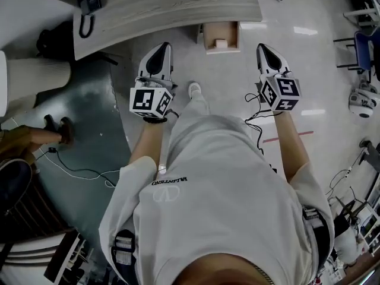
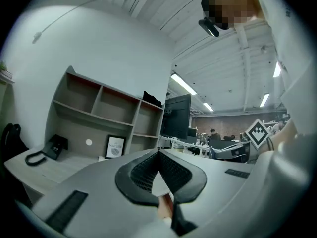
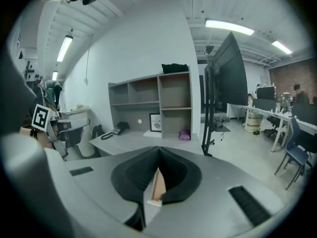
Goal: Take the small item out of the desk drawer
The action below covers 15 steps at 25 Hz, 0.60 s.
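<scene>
Left gripper clenched, jaws pressed together, nothing between them. Right gripper the same: clenched and empty. Both over the floor, well apart from each other, pointing toward the far desk. Desk drawer standing open at the near edge of the desk, between the two grippers but farther away than both, not touched by either. Small item, a pale block, lying inside the drawer. Telephone on the left end of the desk.
</scene>
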Available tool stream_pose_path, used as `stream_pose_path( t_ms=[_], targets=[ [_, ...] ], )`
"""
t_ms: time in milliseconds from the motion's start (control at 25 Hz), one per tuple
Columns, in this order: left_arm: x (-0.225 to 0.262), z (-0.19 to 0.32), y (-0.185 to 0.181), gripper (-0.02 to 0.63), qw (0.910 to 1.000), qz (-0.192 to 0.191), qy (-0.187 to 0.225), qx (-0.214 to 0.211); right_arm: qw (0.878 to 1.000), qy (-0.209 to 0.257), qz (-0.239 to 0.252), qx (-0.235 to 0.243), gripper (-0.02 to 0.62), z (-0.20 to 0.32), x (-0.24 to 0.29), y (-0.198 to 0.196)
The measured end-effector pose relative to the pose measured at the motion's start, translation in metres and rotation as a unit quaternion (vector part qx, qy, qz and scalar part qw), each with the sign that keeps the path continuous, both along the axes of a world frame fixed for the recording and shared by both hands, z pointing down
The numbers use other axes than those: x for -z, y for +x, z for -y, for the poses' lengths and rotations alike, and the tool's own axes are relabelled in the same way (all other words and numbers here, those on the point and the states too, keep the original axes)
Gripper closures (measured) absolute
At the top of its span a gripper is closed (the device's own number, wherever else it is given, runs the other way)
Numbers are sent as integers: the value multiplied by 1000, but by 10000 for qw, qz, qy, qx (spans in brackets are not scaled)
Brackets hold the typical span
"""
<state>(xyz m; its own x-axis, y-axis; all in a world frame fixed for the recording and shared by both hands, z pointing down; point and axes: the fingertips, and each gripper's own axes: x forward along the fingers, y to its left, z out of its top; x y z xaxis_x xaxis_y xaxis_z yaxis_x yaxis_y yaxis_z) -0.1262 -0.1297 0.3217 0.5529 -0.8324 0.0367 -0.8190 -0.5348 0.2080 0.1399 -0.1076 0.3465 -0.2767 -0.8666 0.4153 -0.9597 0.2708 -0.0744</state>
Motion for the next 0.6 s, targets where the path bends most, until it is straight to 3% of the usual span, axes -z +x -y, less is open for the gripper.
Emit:
stream_pose_path(
  t_ms=[360,600],
  targets=[
    [-57,37,53,607,9966,-32,-526,-628,9987,-489,85,-127,594,37,-53,-9],
    [-100,56,84,607,9925,62,-939,-775,9965,-804,218,-110,594,54,-94,-8]
  ],
)
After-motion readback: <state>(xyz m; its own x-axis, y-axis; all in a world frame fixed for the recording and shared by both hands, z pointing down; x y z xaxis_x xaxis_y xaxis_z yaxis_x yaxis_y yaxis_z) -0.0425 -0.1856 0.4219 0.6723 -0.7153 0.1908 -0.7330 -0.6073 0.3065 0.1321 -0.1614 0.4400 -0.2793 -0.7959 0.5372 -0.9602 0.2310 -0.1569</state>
